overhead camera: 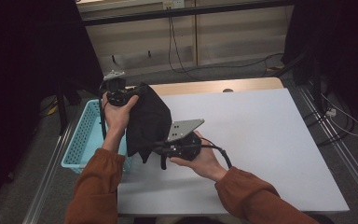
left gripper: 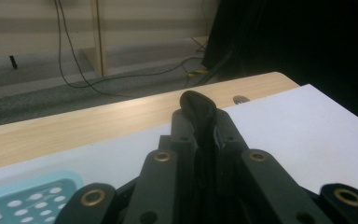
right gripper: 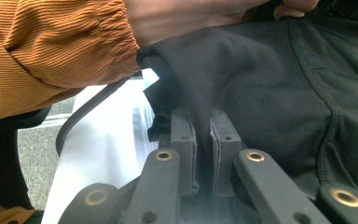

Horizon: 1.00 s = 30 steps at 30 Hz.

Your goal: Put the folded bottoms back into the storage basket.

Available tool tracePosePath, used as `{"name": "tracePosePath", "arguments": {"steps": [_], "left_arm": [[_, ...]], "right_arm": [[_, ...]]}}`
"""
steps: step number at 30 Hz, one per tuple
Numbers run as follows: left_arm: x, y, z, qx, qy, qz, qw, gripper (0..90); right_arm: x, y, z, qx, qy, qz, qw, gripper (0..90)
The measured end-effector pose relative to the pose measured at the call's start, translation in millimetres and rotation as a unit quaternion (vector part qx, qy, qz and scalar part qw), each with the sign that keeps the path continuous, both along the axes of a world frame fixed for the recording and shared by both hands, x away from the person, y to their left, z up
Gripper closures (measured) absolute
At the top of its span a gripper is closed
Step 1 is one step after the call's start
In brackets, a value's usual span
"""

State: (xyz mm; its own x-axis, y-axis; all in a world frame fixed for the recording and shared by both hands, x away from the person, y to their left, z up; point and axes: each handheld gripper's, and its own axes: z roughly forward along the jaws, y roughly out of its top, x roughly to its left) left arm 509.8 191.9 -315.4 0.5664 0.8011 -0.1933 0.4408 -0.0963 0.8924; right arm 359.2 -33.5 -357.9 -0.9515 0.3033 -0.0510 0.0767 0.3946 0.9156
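Both hands are working at the left edge of the white table top (overhead camera: 261, 140), and the whole right half of that surface is lying bare and open for moving. A strip of light wood (overhead camera: 214, 87) is running along the far edge, and beyond it there is grey floor with cables. Just off the left edge a light blue perforated basket (overhead camera: 81, 140) is sitting below table level, tight beside the person's left forearm in its orange sleeve (overhead camera: 95, 186).

The black garment (overhead camera: 147, 119) is hanging in the air between the two tools, over the table's left edge and partly above the basket. The left gripper (left gripper: 198, 109) is sitting higher and farther away, its jaws pinched together on a fold of the cloth that is bulging out past the tips. The right gripper (right gripper: 203, 122) is nearer the person and lower, its jaws clamped on another fold of the same dark fabric, with a stitched seam (right gripper: 321, 93) running down beside it
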Motion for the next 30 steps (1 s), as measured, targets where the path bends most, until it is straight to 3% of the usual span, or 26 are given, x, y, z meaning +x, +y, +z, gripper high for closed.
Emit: {"name": "tracePosePath", "arguments": {"steps": [14,24,30], "left_arm": [[7.2,15.2,8.1,0.008,-0.006,0.016,0.9998,82.0],[7.0,36.7,15.8,0.004,-0.012,0.035,0.9993,82.0],[6.2,44.8,15.5,0.023,-0.013,0.041,0.9988,82.0]], "right_arm": [[11.3,23.8,3.9,0.007,0.001,0.008,0.9999,82.9],[18.1,39.8,8.7,0.015,0.002,0.012,0.9998,82.9],[17.8,48.3,8.2,0.013,0.000,0.019,0.9997,82.9]]}}
